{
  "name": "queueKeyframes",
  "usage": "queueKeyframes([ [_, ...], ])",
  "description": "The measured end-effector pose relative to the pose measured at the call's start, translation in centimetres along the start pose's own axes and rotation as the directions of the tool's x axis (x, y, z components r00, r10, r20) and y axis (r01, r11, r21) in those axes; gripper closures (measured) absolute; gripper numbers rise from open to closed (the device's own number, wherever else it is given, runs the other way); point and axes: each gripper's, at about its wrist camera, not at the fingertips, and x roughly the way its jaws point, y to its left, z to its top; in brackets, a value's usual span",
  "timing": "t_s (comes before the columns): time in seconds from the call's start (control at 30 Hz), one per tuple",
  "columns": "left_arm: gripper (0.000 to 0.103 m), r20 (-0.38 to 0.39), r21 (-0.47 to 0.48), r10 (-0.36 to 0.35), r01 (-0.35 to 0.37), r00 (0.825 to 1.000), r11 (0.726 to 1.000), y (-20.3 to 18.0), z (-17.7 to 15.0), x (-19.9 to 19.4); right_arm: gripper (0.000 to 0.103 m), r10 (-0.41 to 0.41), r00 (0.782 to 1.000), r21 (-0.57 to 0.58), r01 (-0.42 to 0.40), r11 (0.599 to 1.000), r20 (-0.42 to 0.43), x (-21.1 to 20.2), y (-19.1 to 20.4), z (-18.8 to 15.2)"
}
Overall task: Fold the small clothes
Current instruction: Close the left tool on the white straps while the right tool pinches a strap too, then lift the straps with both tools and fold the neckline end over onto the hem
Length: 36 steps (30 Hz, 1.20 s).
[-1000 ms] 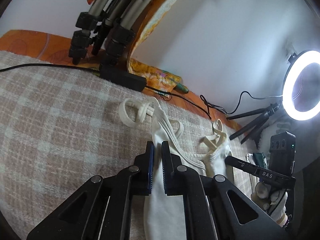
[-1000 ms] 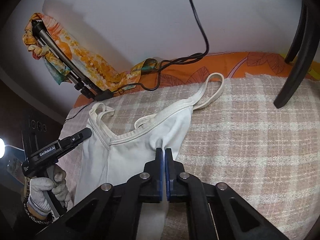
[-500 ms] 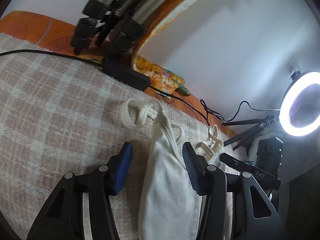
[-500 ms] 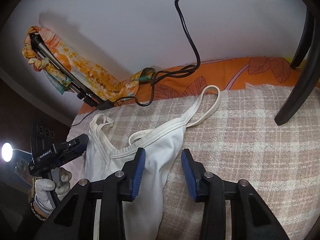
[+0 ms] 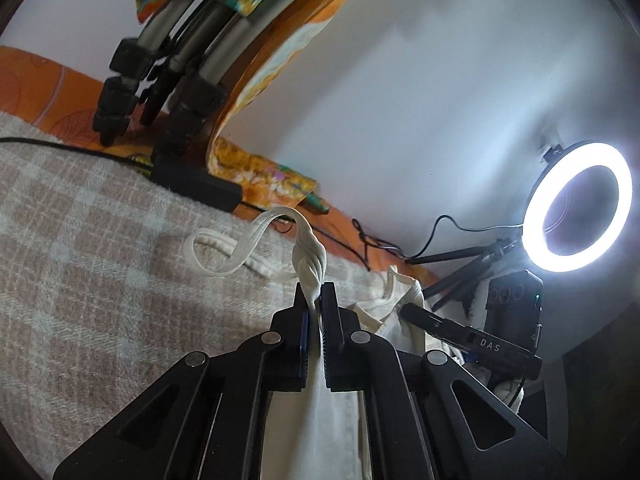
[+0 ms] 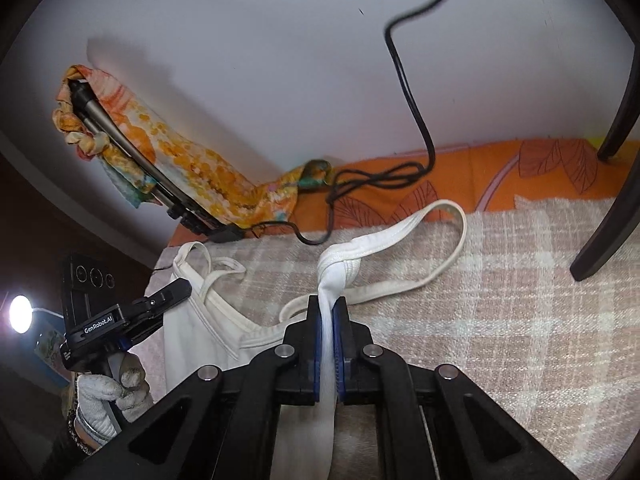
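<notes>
A small white camisole (image 6: pixel 200 344) with thin straps lies on a checked beige blanket (image 6: pixel 500 300). My right gripper (image 6: pixel 328 312) is shut on the bunched top edge at its right strap (image 6: pixel 448 240), and the strap loops away to the right. My left gripper (image 5: pixel 314 300) is shut on the bunched top edge at the left strap (image 5: pixel 240 248), with the cloth (image 5: pixel 320 420) hanging down between the jaws. Each gripper shows in the other's view, the left one (image 6: pixel 132 316) and the right one (image 5: pixel 468 336).
A tripod (image 5: pixel 160 92) draped with a patterned scarf (image 6: pixel 192 164) stands at the blanket's far edge. A lit ring light (image 5: pixel 580 204) stands to the right. Black cables (image 6: pixel 376 180) lie on the orange sheet (image 6: pixel 540 176) by the wall. A dark chair leg (image 6: pixel 608 208) rests on the blanket.
Both grippers opened half a second ago, moved up to the strap ends and have shut on the bunched top edge. The cloth is now lifted at both corners.
</notes>
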Motion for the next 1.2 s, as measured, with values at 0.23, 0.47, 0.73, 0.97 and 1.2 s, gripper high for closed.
queueKeyframes([
  [0.23, 0.100, 0.017, 0.030, -0.043, 0.043, 0.999, 0.999, -1.4, -0.2, -2.1, 0.101, 0.030, 0.999, -0.047, -0.028, 0.998, 0.042, -2.8, 1.9, 0.0],
  [0.47, 0.100, 0.025, 0.084, -0.066, 0.063, 0.998, 0.994, -3.7, -1.0, -5.1, 0.101, 0.066, 0.994, -0.089, -0.059, 0.994, 0.081, -6.2, 4.3, -1.1],
  [0.73, 0.100, 0.030, 0.133, -0.068, 0.064, 0.997, 0.989, -6.5, -3.6, -8.6, 0.101, 0.085, 0.991, -0.128, -0.071, 0.989, 0.107, -10.4, 7.1, -4.0],
  [0.97, 0.100, 0.023, 0.175, -0.050, 0.045, 0.998, 0.984, -8.1, -7.0, -12.0, 0.101, 0.072, 0.991, -0.180, -0.052, 0.982, 0.111, -13.5, 9.8, -8.3],
  [1.2, 0.100, -0.004, 0.203, -0.019, 0.019, 1.000, 0.979, -8.3, -11.6, -14.3, 0.102, 0.055, 0.995, -0.178, -0.039, 0.983, 0.083, -14.7, 10.7, -13.3],
])
